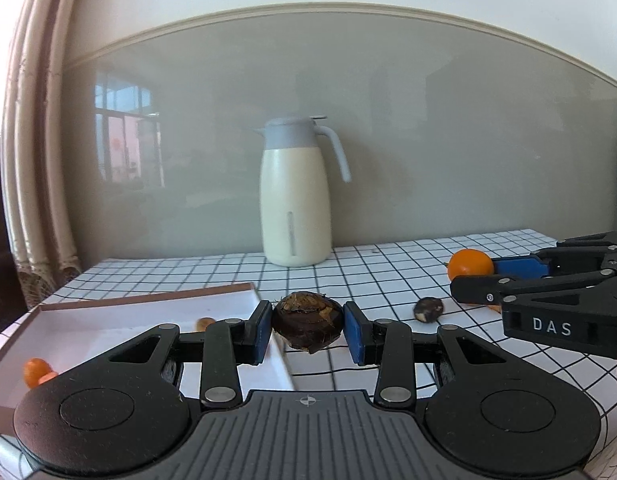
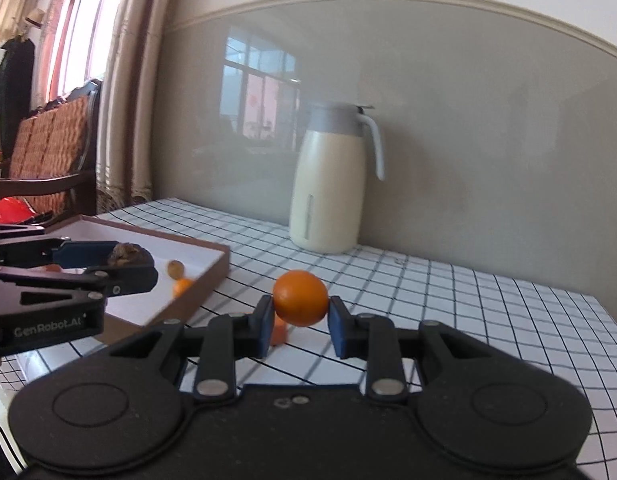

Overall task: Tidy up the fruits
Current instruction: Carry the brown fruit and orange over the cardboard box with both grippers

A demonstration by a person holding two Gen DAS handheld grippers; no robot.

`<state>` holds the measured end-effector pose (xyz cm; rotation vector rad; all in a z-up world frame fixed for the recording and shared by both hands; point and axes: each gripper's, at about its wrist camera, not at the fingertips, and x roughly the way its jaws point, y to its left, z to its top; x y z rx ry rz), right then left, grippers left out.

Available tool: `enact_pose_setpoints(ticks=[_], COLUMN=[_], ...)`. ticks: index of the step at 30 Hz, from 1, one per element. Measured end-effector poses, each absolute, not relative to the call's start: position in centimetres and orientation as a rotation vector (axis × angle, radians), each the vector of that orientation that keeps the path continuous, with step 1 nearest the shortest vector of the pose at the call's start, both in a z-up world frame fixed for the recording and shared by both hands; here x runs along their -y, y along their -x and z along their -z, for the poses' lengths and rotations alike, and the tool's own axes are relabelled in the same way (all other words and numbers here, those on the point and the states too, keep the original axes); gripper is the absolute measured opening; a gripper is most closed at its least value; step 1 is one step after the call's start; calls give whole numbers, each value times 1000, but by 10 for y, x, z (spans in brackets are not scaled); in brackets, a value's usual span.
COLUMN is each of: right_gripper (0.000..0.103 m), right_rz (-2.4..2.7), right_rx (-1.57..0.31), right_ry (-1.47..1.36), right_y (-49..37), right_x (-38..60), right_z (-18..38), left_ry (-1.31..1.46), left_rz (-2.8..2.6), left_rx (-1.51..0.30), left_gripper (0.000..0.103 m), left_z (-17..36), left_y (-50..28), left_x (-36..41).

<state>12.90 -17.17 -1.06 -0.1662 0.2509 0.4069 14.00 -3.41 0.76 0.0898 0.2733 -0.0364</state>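
Observation:
My left gripper [image 1: 307, 330] is shut on a dark brown water chestnut [image 1: 307, 321] and holds it above the right edge of the shallow brown-rimmed box [image 1: 148, 300]. It also shows in the right wrist view [image 2: 128, 264], over the box [image 2: 196, 276]. My right gripper [image 2: 300, 320] is shut on an orange [image 2: 301, 298], held above the checked tablecloth. It shows at the right of the left wrist view [image 1: 474, 280] with the orange [image 1: 469, 265]. Small orange fruits [image 1: 35, 371] and a brownish one [image 2: 175, 268] lie in the box.
A cream and grey thermos jug [image 1: 295, 192] stands at the back by the wall. Another dark chestnut [image 1: 427, 309] lies on the cloth between the grippers. An orange piece [image 2: 278, 330] lies under my right gripper. A wooden chair [image 2: 48, 152] stands left of the table.

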Motion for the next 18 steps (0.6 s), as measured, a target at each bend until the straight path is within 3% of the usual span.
enact_pose_setpoints(ticks=[18], right_gripper=[20], right_rz=[-482], right_rx=[-196], right_ry=[206], right_y=[-115], right_x=[133], right_z=[4], left_ry=[-52], left_rz=[-40], left_rx=[-246], left_gripper=[39], left_z=[-11], left_y=[-124], left_x=[-5])
